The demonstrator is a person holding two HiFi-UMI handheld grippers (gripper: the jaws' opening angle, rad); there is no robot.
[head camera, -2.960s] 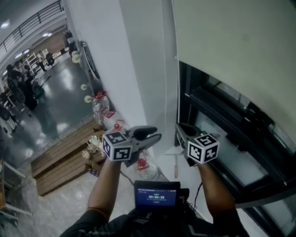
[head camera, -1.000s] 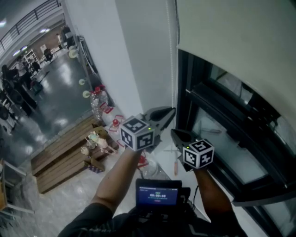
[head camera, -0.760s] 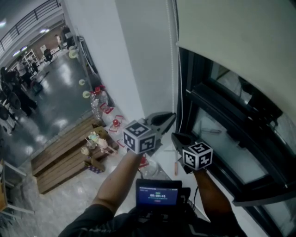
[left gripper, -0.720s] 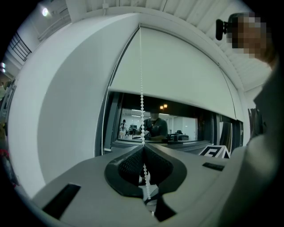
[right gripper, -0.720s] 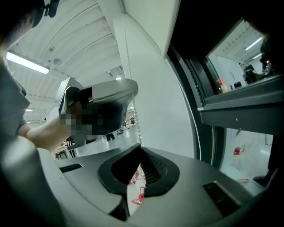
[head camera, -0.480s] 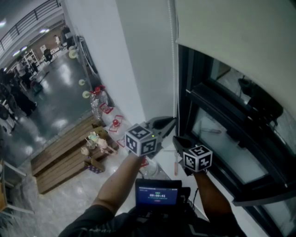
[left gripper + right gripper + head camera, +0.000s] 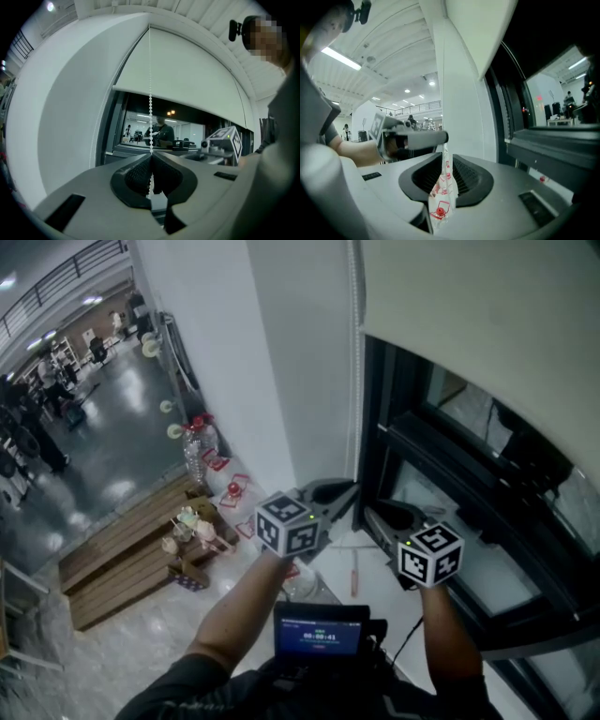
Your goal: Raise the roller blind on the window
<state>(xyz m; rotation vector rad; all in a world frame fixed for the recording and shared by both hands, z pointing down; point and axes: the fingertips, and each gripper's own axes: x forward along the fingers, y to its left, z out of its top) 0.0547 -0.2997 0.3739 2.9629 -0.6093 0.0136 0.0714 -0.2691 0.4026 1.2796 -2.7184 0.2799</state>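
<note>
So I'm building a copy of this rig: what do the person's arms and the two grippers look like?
The left gripper and right gripper are grey, with beak-shaped jaws lined by dark ribbed pads. Each carries a white cube with black square markers and a green light. The right gripper's jaws are opening, nothing between them. Forearms are bare below a dark top.

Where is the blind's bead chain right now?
In the left gripper view the bead chain hangs at the left side of the roller blind, its lower part pinched between the shut jaws of the left gripper.

Likely office atrium: railing (image 7: 70,276), glossy floor (image 7: 122,460)
</note>
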